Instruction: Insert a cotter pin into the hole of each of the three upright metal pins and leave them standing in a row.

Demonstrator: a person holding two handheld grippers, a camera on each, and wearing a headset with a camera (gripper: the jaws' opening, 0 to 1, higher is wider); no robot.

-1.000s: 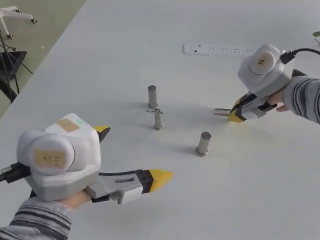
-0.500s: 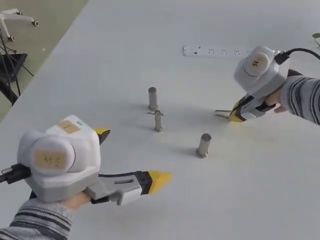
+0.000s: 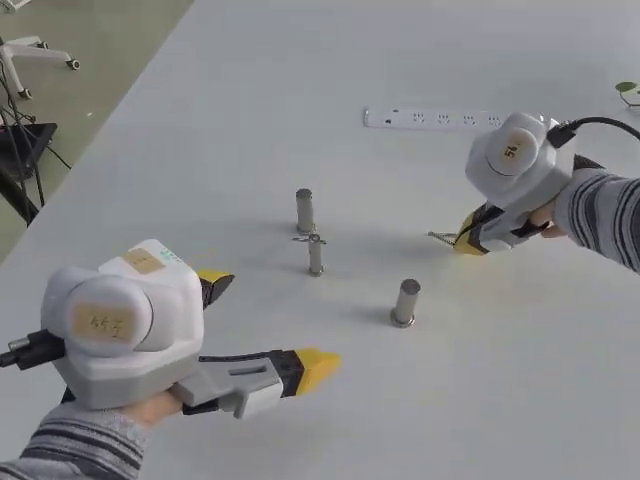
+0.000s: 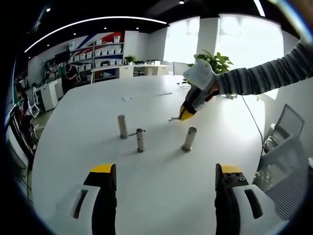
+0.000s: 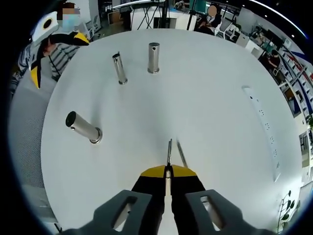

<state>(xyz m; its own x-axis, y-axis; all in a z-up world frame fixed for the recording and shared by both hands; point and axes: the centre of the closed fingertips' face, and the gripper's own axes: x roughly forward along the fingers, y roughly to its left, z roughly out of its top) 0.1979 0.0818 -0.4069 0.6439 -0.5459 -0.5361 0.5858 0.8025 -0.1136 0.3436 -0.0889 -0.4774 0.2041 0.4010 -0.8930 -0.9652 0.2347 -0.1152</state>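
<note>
Three upright metal pins stand on the white table (image 3: 250, 110): a far pin (image 3: 305, 210), a middle pin (image 3: 316, 254) with a cotter pin (image 3: 306, 238) through its top, and a nearer right pin (image 3: 405, 301). My right gripper (image 3: 468, 243) is low over the table to the right of them, shut on another cotter pin (image 3: 441, 238) whose legs point toward the pins (image 5: 169, 149). Before its jaws I see the right pin (image 5: 83, 127) lower left and the other two pins (image 5: 153, 57) farther off. My left gripper (image 3: 268, 322) hovers open in front of the pins (image 4: 140, 140), with nothing between its jaws (image 4: 165, 171).
A white power strip (image 3: 440, 120) lies at the back of the table behind the right gripper. The table's left edge (image 3: 120, 110) drops to the floor, where chair legs stand. Bare tabletop lies between the pins and both grippers.
The head view has shifted a little. My right gripper has tilted slightly while keeping the cotter pin close to the table. The left gripper and the pins have stayed put.
</note>
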